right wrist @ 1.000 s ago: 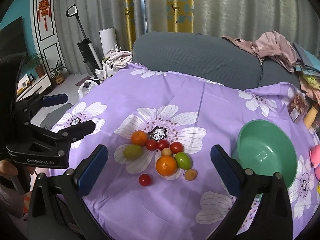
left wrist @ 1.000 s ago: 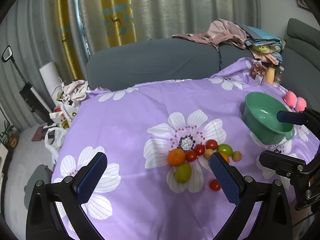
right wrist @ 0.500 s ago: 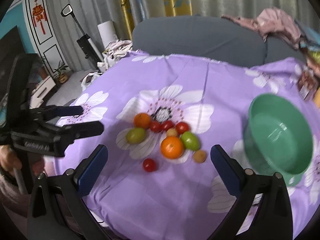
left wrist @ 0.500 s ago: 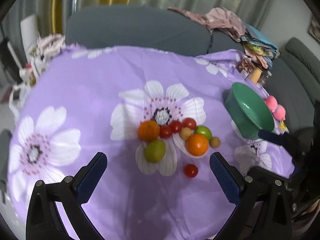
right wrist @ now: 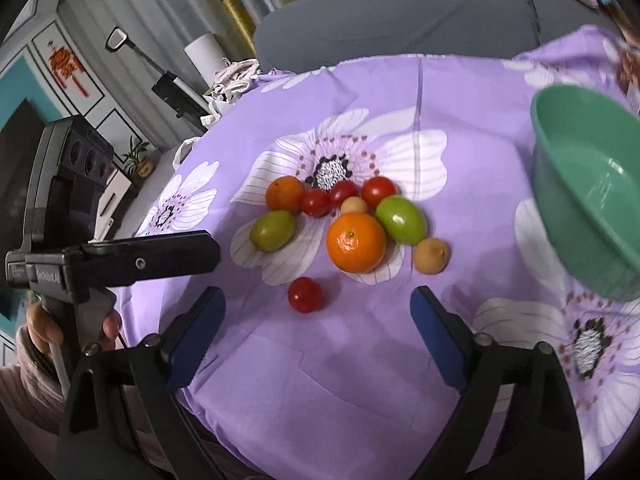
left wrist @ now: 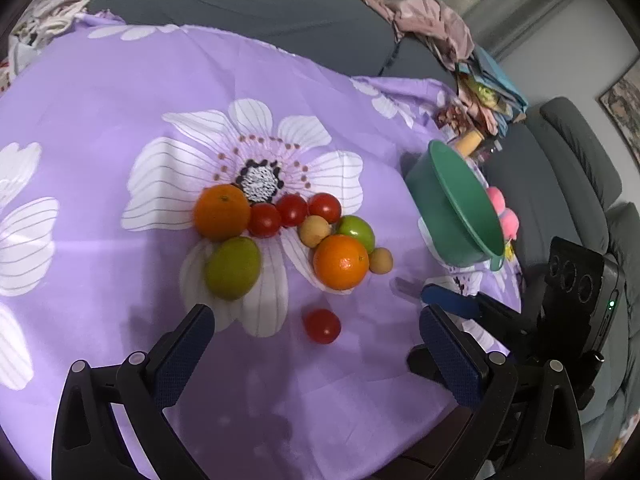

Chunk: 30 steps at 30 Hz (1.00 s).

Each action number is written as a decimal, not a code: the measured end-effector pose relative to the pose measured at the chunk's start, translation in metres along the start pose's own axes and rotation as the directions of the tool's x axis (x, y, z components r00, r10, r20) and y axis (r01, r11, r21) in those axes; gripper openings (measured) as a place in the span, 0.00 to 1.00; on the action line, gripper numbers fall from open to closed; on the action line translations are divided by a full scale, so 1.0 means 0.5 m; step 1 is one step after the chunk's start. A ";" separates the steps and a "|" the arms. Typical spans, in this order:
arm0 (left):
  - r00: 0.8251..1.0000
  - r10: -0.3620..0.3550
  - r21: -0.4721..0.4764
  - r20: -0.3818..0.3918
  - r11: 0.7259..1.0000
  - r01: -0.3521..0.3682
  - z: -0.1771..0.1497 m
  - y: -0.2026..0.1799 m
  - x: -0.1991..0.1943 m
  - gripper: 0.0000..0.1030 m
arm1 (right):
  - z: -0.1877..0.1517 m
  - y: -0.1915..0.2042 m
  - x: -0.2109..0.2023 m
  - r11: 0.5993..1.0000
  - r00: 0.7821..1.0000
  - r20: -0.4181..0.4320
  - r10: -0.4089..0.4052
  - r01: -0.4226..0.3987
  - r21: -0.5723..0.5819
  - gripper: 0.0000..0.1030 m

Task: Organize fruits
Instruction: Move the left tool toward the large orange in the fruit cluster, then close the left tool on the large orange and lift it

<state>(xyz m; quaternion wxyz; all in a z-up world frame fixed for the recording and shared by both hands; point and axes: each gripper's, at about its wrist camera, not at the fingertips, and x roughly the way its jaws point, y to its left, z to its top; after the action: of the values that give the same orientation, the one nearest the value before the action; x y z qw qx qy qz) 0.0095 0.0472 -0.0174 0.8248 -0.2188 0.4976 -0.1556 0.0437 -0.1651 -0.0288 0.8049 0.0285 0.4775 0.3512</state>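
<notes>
**Both grippers poised over the fruit pile, bowl waiting empty**

Taking the big orange (right wrist: 355, 242) in the middle of the pile as the marker: on its far left sits a smaller orange (right wrist: 285, 193), with a dull green fruit (right wrist: 273, 231) just in front of that one. Three red tomatoes (right wrist: 344, 192) run in a row behind the big orange, a small tan fruit (right wrist: 353, 205) tucked against its back edge. A brighter green fruit (right wrist: 401, 219) touches its right shoulder, and another tan fruit (right wrist: 430, 256) lies just beside it on the right. One stray tomato (right wrist: 305, 294) sits alone in front of the orange, nearest the grippers.

The left gripper (left wrist: 316, 344) hangs above the worktop (left wrist: 120, 120) with its jaws spread wide and nothing between them; the stray tomato falls within its span, so I'd guess that one is the first target. The right gripper (right wrist: 318, 320) is likewise wide open and empty, looking at the same tomato.

Well to the right of the orange stands the green bowl (right wrist: 560, 184), empty as far as I can see, presumably where the fruit belongs. The two grippers are close together, and both going for one tomato could make them clash. The fruit is tightly packed, so picking one may roll its neighbours. Beyond the bowl lie pink toys (left wrist: 502, 208) and heaped clothes (left wrist: 432, 20) on the sofa (left wrist: 240, 4).
</notes>
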 end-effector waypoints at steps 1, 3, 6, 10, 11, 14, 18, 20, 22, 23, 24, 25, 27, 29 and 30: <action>1.000 -0.005 0.000 -0.005 1.000 0.005 0.001 -0.001 0.006 0.99 | 0.000 -0.004 0.006 1.000 1.000 -0.004 0.004 -0.004 0.006 0.87; 0.999 -0.037 0.002 -0.024 0.999 0.037 0.009 -0.010 0.024 0.99 | 0.001 -0.012 0.020 1.000 1.000 -0.005 0.012 -0.012 0.023 0.82; 0.999 -0.027 0.023 -0.046 0.999 0.028 0.021 -0.020 0.052 0.98 | 0.008 -0.029 0.038 0.998 1.000 -0.010 0.025 -0.025 0.059 0.75; 0.996 -0.034 0.049 -0.080 0.998 0.038 0.036 -0.032 0.087 0.87 | 0.021 -0.050 0.058 0.996 1.000 -0.010 0.023 -0.022 0.082 0.67; 0.996 -0.026 0.056 -0.087 0.998 0.031 0.040 -0.034 0.095 0.84 | 0.025 -0.055 0.063 0.996 1.000 -0.012 0.021 -0.020 0.087 0.67; 0.995 -0.025 0.065 -0.101 0.997 0.032 0.052 -0.039 0.115 0.83 | 0.032 -0.063 0.078 0.996 1.000 -0.023 0.019 -0.017 0.093 0.65; 0.993 -0.017 0.069 -0.116 0.997 0.025 0.062 -0.039 0.136 0.69 | 0.038 -0.070 0.096 0.995 0.999 -0.041 0.031 -0.027 0.093 0.62; 0.992 -0.017 0.070 -0.127 0.997 0.026 0.062 -0.036 0.144 0.59 | 0.041 -0.072 0.102 0.995 0.998 -0.048 0.034 -0.030 0.092 0.58; 0.992 -0.013 0.072 -0.126 0.997 0.022 0.063 -0.035 0.147 0.58 | 0.045 -0.074 0.108 0.995 0.998 -0.054 0.039 -0.034 0.089 0.55; 0.992 -0.016 0.079 -0.123 0.997 0.026 0.063 -0.036 0.146 0.56 | 0.045 -0.075 0.111 0.996 0.998 -0.056 0.038 -0.033 0.088 0.54; 0.992 -0.016 0.082 -0.123 0.996 0.026 0.064 -0.036 0.145 0.55 | 0.047 -0.075 0.114 0.996 0.998 -0.061 0.033 -0.028 0.086 0.51; 0.992 -0.014 0.083 -0.122 0.996 0.024 0.066 -0.037 0.147 0.52 | 0.048 -0.077 0.115 0.996 0.997 -0.064 0.032 -0.027 0.084 0.46; 0.993 0.002 0.086 -0.121 0.996 0.009 0.066 -0.033 0.149 0.44 | 0.048 -0.078 0.119 0.996 0.997 -0.072 0.035 -0.029 0.082 0.44; 0.993 -0.005 0.083 -0.118 0.996 0.015 0.065 -0.030 0.148 0.44 | 0.049 -0.076 0.117 0.997 0.997 -0.072 0.025 -0.020 0.072 0.44; 0.993 -0.003 0.086 -0.117 0.996 0.013 0.064 -0.030 0.147 0.44 | 0.049 -0.075 0.116 0.997 0.997 -0.072 0.025 -0.020 0.069 0.44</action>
<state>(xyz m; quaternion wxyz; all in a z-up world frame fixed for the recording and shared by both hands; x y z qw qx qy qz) 0.0707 0.0060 -0.0518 0.8024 -0.1755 0.5368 -0.1928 0.1007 -0.1518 -0.0732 0.7816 0.0488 0.5178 0.3445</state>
